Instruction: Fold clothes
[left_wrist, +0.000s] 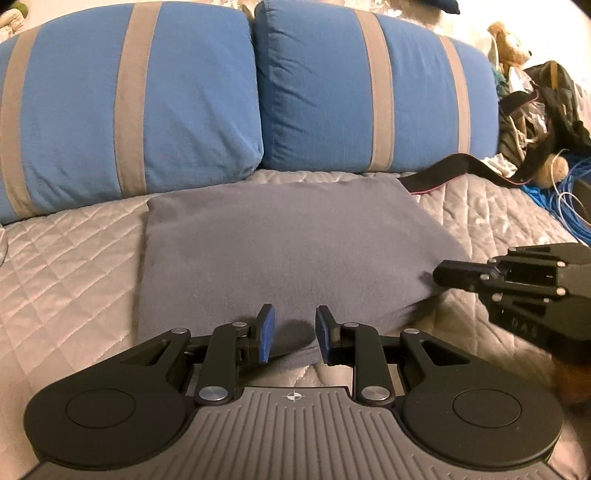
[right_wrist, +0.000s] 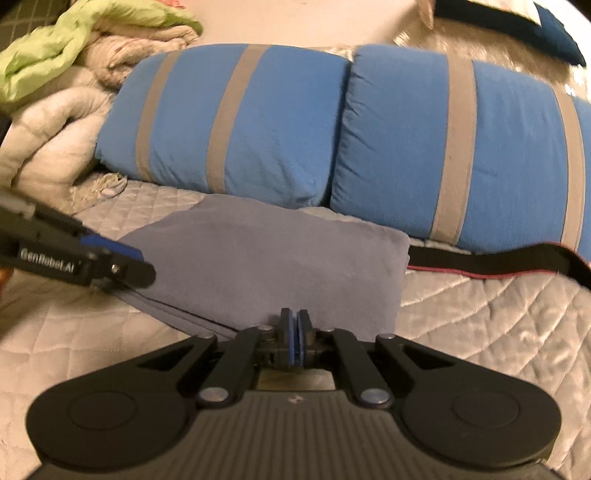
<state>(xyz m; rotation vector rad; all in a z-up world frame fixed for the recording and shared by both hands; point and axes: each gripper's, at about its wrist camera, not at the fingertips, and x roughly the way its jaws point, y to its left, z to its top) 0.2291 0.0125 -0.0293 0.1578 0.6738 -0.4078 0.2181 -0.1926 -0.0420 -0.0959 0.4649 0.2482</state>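
A grey-blue folded garment (left_wrist: 280, 251) lies flat on the quilted bedcover (left_wrist: 70, 280), in front of two pillows. My left gripper (left_wrist: 293, 321) stands open over the garment's near edge, and cloth shows between its blue pads (left_wrist: 267, 332) without being pinched. In the right wrist view the left gripper (right_wrist: 136, 262) reaches in at the garment's (right_wrist: 273, 266) left corner. My right gripper (right_wrist: 294, 317) is shut at the garment's near right edge. From the left wrist view the right gripper (left_wrist: 439, 273) touches that edge, which looks slightly raised there.
Two blue pillows with grey stripes (left_wrist: 192, 99) (right_wrist: 443, 144) lean along the back. A black strap (right_wrist: 487, 262) lies right of the garment. Cables and bags (left_wrist: 546, 122) crowd the far right, and crumpled bedding with a green cloth (right_wrist: 62, 48) is piled at the far left.
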